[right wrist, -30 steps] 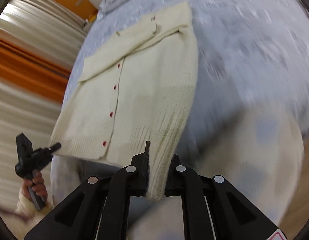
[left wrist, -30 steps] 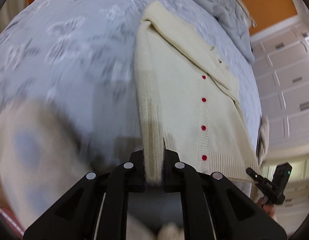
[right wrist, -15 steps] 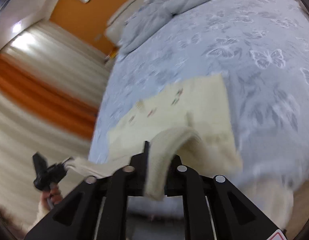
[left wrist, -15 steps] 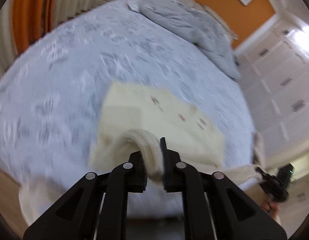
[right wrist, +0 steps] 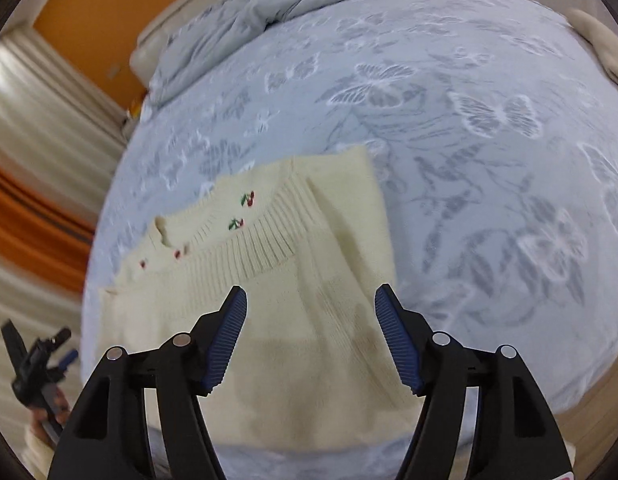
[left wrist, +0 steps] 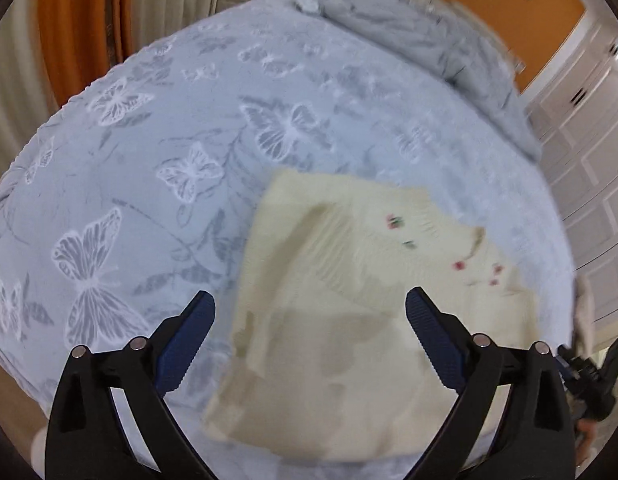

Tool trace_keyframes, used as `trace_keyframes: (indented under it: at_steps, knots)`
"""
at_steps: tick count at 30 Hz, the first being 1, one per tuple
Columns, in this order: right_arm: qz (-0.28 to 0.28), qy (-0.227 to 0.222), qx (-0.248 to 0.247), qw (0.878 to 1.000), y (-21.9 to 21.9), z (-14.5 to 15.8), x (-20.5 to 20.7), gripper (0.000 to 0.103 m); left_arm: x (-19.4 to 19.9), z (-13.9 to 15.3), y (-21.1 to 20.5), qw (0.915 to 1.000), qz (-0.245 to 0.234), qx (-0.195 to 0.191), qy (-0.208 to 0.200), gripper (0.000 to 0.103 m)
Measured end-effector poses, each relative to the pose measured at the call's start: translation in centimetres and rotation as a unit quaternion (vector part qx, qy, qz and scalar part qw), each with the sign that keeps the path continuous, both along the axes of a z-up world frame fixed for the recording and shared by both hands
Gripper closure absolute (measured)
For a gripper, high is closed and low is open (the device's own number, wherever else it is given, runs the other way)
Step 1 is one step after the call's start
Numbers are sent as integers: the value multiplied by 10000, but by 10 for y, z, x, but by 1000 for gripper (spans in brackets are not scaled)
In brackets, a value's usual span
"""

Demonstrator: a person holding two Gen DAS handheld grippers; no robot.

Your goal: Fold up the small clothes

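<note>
While a cream cardigan [right wrist: 293, 320] lies folded on the pale blue butterfly-print bedspread [right wrist: 489, 168] at lower centre of both views, a crumpled grey duvet [left wrist: 421, 36] is seen heaped along the upper edge. Nothing is gripped by the left gripper [left wrist: 307, 312], whose jaws are opening wide above the knit. The right gripper [right wrist: 311, 308] is likewise opening, nothing pressed between its pads. White cabinet doors [left wrist: 589, 128] are shown only in the left view; cherry embroidery [right wrist: 247, 199] is sharp only in the right view, blurred in the other.
</note>
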State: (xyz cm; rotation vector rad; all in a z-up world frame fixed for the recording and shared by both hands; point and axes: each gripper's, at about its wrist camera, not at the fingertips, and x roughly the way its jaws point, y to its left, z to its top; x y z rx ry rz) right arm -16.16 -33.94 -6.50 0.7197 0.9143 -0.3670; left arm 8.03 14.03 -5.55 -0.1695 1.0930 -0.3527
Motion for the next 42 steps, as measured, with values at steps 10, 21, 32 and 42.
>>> trace_keyframes:
  at_steps: [10,21,32,42]
  knots:
    - [670,649,-225,9954,1,-41,80,95,41,-47,-43,9949,-470,338,822,92]
    - [195,-728,-497,9959,-39,57,76,96,80,33,-48,9992,-386,10,-60,93]
    - [-53,511,-202,9985,-63,-43,111,89,111,-50,-61,9961,-58,515,714,89]
    - [1396,-385,-128,9894,84,28,85,87,6,14,-58,9977,-554,-231,299,73]
